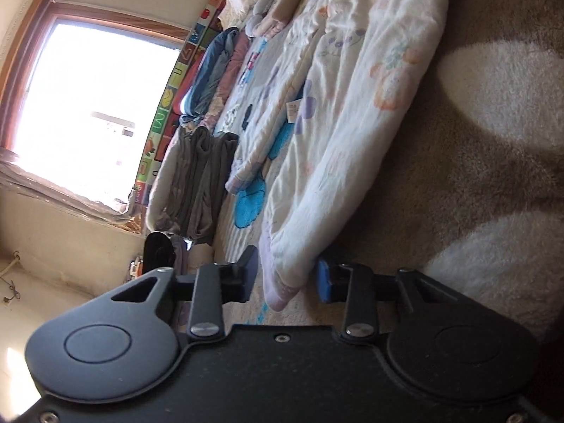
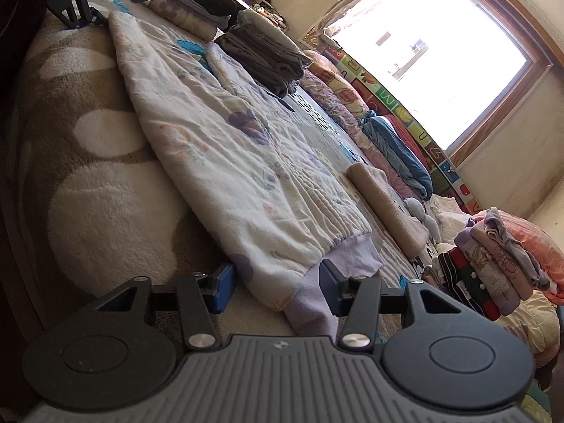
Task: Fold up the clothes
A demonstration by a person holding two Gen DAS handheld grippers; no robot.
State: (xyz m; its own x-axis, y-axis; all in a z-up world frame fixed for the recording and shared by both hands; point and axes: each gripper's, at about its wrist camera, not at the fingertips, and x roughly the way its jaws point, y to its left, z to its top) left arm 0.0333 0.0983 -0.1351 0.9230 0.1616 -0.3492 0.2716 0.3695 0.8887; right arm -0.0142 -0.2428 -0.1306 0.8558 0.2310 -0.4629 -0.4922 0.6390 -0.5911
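The white floral garment [image 2: 225,162] lies spread flat and lengthwise on a brown plush blanket with pale oval patches [image 2: 105,208], its lavender ribbed cuffs at the near ends in both views. In the right wrist view the lavender hem [image 2: 317,303] sits between the spread fingers of the right gripper [image 2: 276,289], whose blue-padded jaws stand apart on either side of the cloth without pinching it. In the left wrist view the left gripper [image 1: 287,278] likewise has its jaws parted, with the other lavender cuff [image 1: 282,285] lying in the gap; whether a pad touches the fabric cannot be told. Beyond the garment, a stack of folded grey clothes [image 2: 268,56] rests near the far edge of the bed (a rolled tan piece [image 2: 384,204] lies beside it), and a pile of folded patterned clothes [image 2: 490,271] sits at the right. A bright window [image 2: 437,53] fills the far wall.
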